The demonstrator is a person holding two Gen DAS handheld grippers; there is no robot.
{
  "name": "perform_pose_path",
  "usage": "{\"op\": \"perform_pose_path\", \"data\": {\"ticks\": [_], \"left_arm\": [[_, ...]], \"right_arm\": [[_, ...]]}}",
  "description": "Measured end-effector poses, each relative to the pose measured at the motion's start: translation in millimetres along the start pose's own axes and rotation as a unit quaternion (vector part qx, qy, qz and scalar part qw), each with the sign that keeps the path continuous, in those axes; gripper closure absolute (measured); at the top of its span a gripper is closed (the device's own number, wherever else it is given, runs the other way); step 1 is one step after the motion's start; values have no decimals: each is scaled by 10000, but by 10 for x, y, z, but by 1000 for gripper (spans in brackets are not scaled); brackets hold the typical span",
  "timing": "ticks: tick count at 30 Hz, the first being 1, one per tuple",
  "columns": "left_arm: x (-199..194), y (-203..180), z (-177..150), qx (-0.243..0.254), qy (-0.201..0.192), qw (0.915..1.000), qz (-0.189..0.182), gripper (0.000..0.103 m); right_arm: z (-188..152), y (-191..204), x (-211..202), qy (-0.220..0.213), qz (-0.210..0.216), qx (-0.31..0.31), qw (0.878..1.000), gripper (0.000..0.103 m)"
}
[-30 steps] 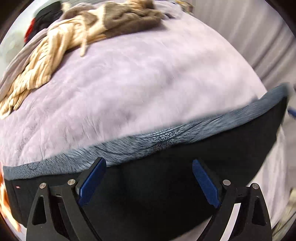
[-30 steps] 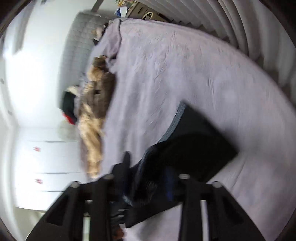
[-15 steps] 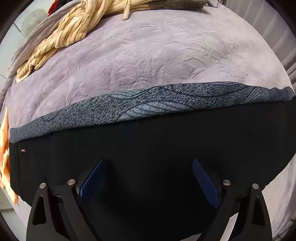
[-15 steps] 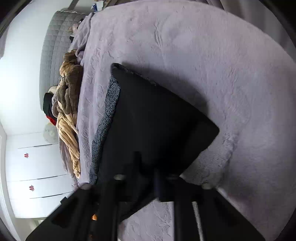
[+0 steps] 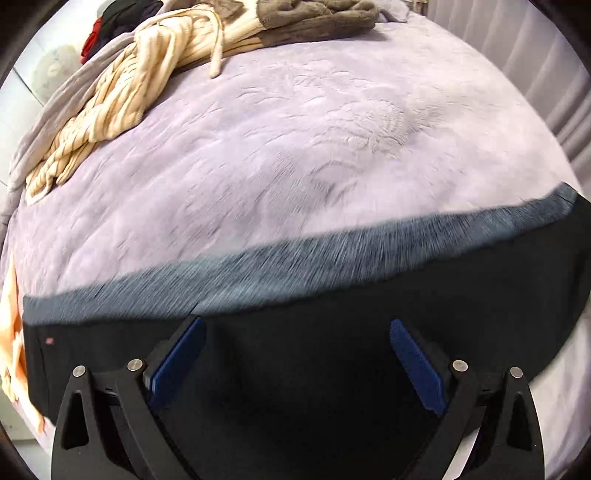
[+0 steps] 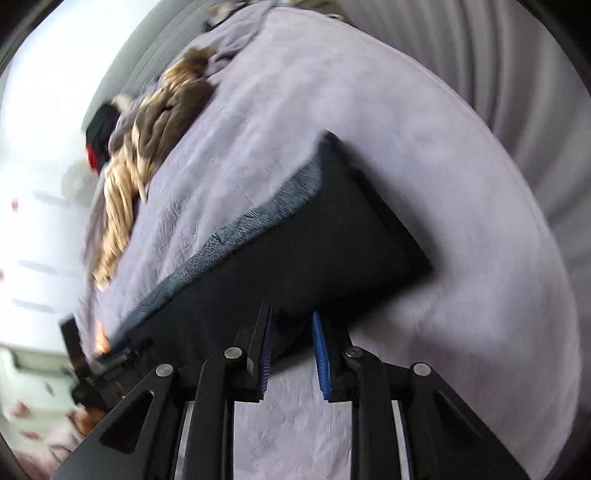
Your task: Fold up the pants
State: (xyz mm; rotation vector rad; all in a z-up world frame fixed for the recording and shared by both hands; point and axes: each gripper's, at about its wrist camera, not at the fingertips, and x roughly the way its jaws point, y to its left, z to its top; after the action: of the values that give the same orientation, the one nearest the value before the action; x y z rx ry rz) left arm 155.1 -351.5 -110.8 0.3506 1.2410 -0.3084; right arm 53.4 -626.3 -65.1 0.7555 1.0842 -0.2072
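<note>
Black pants [image 5: 480, 295] with a grey patterned waistband [image 5: 295, 266] lie folded flat on the lilac bed blanket [image 5: 295, 147]. My left gripper [image 5: 295, 325] hovers over the black cloth, pointing steeply down. Its jaws are opening wide, and its blue pads [image 5: 181, 358] touch nothing. In the right wrist view the pants [image 6: 314, 251] form a dark wedge. My right gripper [image 6: 291, 312] is at their near edge. Its jaws are opening with a narrow gap. The hem reaches just between the fingertips, and the pads do not press on it.
A pile of clothes lies along the far side of the bed: a cream striped garment [image 5: 122, 96], a brown fleece [image 5: 314, 18] and a black and red item [image 5: 110, 22]. Pale curtains [image 5: 554, 92] hang on the right. White cupboards [image 6: 33, 221] stand beyond the bed.
The right gripper carried a raised fold of the pants down onto the bed, and its jaws have now parted off the cloth. The left gripper sank and spread a little wider.
</note>
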Motion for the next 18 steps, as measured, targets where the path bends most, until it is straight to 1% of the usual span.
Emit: {"op": "perform_pose_path", "data": {"ticks": [2, 3, 4, 6, 7, 9, 10, 12, 13, 14, 16, 17, 18], "left_arm": [[130, 8, 76, -147, 6, 9998, 104, 3], [180, 48, 107, -300, 43, 9995, 95, 3], [182, 86, 139, -458, 110, 9989, 23, 3], [107, 141, 113, -462, 83, 9988, -125, 3], [50, 175, 50, -360, 72, 9993, -95, 3], [-17, 273, -84, -251, 106, 9996, -35, 3], [-38, 348, -147, -242, 135, 9996, -6, 3], [-24, 476, -229, -275, 209, 9994, 72, 3], [5, 529, -261, -310, 264, 9991, 107, 3], [55, 582, -308, -394, 363, 9985, 108, 3], [125, 585, -361, -542, 431, 9976, 19, 3], [142, 544, -391, -506, 365, 9980, 57, 3], [164, 523, -374, -428, 318, 9985, 90, 3]], "right_arm": [[233, 29, 297, 190, -186, -94, 9996, 76], [266, -24, 400, 299, -301, -98, 9991, 76], [265, -90, 465, 384, -331, 14, 9987, 80], [190, -237, 388, 329, -99, 628, 9974, 79], [98, -312, 277, 300, -58, 916, 9953, 76], [-121, -465, 64, 279, -231, 1282, 9911, 64], [-174, -510, -22, 234, -189, 1396, 9898, 53], [-267, -597, -143, 127, 271, 1565, 9872, 41], [-278, -625, -177, 80, 450, 1624, 9857, 31], [-264, -641, -176, -12, 499, 1666, 9848, 27], [-211, -710, -85, -52, 444, 1780, 9830, 27], [-182, -775, 25, -67, 463, 1983, 9790, 36], [-193, -859, 94, -43, 463, 2198, 9744, 53]]}}
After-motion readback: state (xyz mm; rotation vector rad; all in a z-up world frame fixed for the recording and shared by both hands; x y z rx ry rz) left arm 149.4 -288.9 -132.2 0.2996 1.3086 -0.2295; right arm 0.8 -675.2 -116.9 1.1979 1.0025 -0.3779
